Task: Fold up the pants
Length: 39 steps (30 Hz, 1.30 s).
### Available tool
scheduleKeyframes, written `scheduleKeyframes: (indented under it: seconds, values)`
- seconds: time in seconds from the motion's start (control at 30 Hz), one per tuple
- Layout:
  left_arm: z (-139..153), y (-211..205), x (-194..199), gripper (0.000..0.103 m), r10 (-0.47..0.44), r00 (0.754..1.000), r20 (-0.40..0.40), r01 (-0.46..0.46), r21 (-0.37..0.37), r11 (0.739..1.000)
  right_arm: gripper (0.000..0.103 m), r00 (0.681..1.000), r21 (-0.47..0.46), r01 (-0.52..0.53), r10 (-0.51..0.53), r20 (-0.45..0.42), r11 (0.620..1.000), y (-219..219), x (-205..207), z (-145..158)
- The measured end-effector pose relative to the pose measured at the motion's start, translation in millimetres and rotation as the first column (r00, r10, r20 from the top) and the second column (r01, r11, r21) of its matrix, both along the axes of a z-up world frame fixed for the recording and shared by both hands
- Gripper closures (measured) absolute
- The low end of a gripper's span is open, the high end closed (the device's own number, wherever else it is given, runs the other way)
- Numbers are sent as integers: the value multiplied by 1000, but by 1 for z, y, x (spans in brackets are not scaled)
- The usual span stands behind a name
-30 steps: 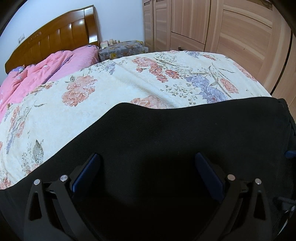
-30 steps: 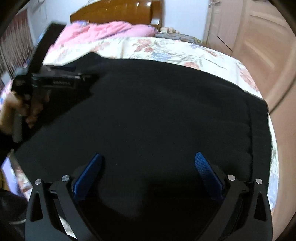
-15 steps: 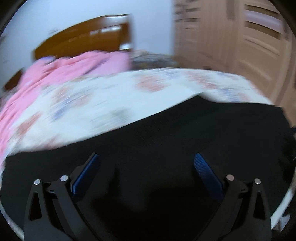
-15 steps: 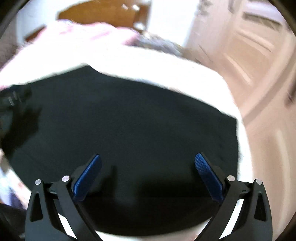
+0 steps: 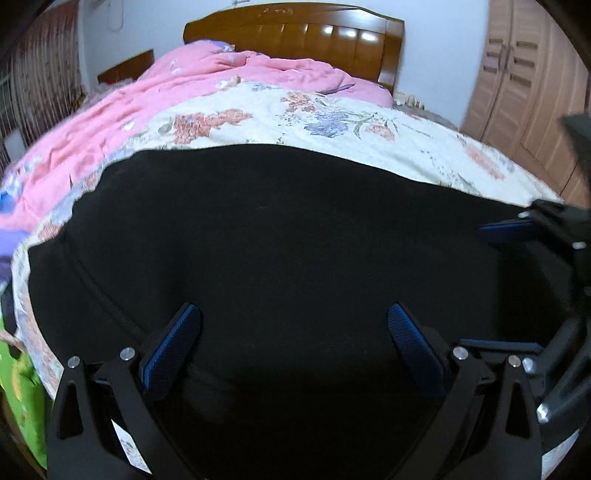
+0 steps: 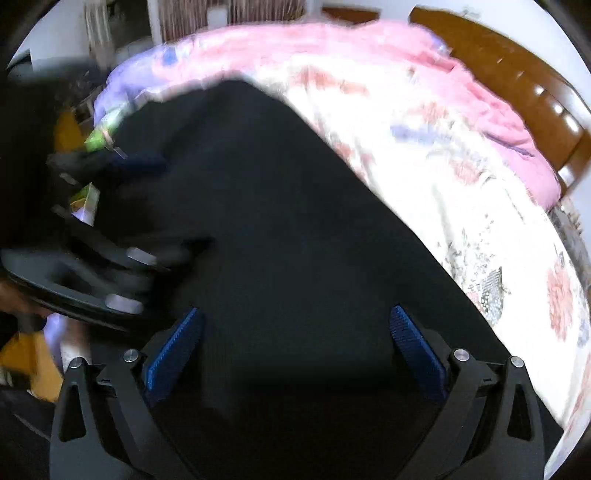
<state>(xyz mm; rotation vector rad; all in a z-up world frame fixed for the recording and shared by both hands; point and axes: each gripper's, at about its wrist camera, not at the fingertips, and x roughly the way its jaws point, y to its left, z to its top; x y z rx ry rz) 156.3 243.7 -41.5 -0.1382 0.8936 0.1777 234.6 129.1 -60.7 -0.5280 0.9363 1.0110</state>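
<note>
The black pants lie flat on the flowered bed cover, filling the lower part of both views; they also show in the right wrist view. My left gripper is open and empty just above the cloth. My right gripper is open and empty over the pants too. The right gripper shows at the right edge of the left wrist view, and the left gripper, blurred, shows at the left of the right wrist view.
The flowered bed cover runs beyond the pants. A pink quilt is bunched by the wooden headboard. A wooden wardrobe stands at the right. Green and orange items lie off the bed's left edge.
Both grippers have swung round toward the headboard, staying open and empty over the pants. They now stand close together, each seen in the other's view.
</note>
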Motion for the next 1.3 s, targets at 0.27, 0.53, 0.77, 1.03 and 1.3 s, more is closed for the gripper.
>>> scheduleKeyframes:
  seconds: [0.27, 0.53, 0.77, 1.03, 1.3]
  values:
    - [11, -13, -15, 4, -28, 998, 59, 25, 52, 998, 6, 998, 4, 18, -18, 59, 1000, -19, -12, 17]
    - [19, 37, -43, 7, 71, 994, 84, -71, -2, 997, 6, 982, -39, -170, 173, 82, 985, 57, 5, -2]
    - [32, 156, -100, 3, 332, 934, 135, -236, -465, 853, 6, 996, 72, -13, 6, 94, 997, 37, 4, 14]
    - [4, 227, -77, 19, 376, 916, 140, -159, -734, 661, 6, 994, 61, -60, 55, 92, 996, 62, -34, 3]
    - [-20, 245, -62, 29, 419, 905, 79, -167, -838, 520, 5, 998, 31, -39, 37, 59, 999, 72, -32, -11]
